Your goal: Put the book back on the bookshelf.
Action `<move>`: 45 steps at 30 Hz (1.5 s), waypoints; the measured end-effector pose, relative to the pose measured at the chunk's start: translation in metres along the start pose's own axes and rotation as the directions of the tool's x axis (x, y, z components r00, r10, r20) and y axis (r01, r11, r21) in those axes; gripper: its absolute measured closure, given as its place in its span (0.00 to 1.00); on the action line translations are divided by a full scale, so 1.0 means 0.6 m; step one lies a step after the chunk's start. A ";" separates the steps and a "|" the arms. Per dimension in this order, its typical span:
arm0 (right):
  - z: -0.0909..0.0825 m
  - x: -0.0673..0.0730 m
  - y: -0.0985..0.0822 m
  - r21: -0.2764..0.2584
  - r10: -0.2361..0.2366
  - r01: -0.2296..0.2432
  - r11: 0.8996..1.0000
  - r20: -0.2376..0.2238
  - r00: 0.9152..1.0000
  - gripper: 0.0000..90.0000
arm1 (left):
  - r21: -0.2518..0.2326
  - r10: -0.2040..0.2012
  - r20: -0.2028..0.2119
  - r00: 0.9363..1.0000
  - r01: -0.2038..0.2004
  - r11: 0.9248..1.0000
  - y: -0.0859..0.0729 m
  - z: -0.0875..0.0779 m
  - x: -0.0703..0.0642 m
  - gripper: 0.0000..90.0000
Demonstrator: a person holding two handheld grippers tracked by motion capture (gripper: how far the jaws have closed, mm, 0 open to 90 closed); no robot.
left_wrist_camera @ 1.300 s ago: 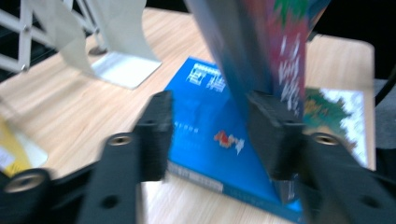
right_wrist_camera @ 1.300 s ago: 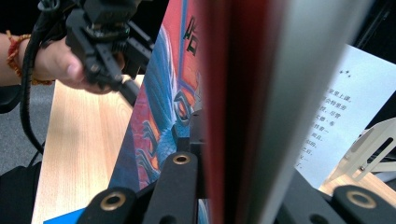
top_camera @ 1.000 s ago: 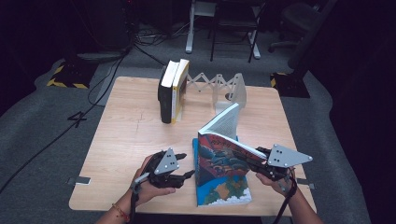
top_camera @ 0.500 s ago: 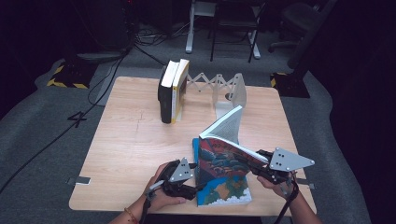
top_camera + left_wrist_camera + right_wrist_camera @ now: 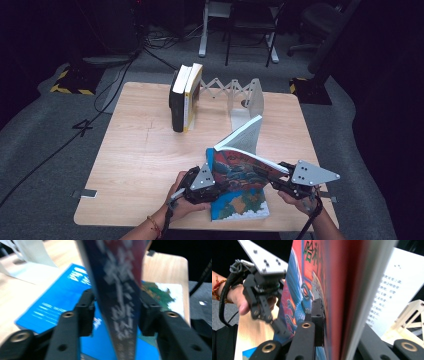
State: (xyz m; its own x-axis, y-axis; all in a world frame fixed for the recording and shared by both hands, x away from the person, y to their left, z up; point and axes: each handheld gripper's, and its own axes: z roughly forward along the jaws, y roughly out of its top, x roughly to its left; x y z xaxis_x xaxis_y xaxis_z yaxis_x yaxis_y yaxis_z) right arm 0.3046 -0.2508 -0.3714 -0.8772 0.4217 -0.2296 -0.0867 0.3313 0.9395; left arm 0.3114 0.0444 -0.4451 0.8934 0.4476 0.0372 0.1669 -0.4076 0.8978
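A colourful paperback [image 5: 240, 167] stands tilted on its spine over a second book [image 5: 242, 207] that lies flat near the table's front edge. My right gripper [image 5: 270, 175] is shut on the tilted book's right side; in the right gripper view its pad [image 5: 318, 315] presses on the cover [image 5: 312, 277]. My left gripper [image 5: 220, 187] sits at the book's lower left. In the left gripper view the blurred spine [image 5: 117, 302] lies between the jaws, which have just been closing, and both pads [image 5: 87, 312] touch it. The flat book's blue cover [image 5: 57, 305] lies underneath.
Two books [image 5: 184, 100] stand upright at the left end of a white accordion rack [image 5: 240, 92] at the back of the wooden table [image 5: 145, 150]. The rack's right end plate stands just behind the tilted book. Dark floor with cables surrounds the table.
My left gripper has moved right, up to the tilted book's spine, and its jaws now sit on either side of it. The right gripper and the book have hardly moved.
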 end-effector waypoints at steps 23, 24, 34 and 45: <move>-0.009 -0.057 -0.087 0.127 0.151 -0.177 0.976 0.189 0.970 0.31 | -0.001 0.110 0.051 0.993 -0.110 0.994 0.018 -0.009 -0.011 0.80; -0.005 -0.059 -0.092 0.127 0.170 -0.193 0.973 0.171 0.970 0.30 | 0.002 0.115 0.052 0.992 -0.116 0.993 0.018 -0.009 -0.012 0.80; 0.026 -0.045 -0.103 0.158 0.161 -0.171 0.972 0.075 0.984 0.37 | -0.056 0.098 0.039 0.994 -0.096 0.994 0.025 -0.013 -0.014 0.76; 0.040 -0.037 -0.096 0.164 0.148 -0.161 0.973 0.087 0.985 0.40 | -0.144 0.114 -0.008 0.993 -0.114 0.983 0.080 -0.029 -0.015 0.67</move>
State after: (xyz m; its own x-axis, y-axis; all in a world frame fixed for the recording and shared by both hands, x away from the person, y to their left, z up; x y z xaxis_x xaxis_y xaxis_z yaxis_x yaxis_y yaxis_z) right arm 0.3403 -0.2591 -0.4267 -0.8359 0.5380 -0.1089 0.1342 0.3926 0.9099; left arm 0.3040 0.0346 -0.3949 0.9035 0.4041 0.1427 0.0022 -0.3373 0.9414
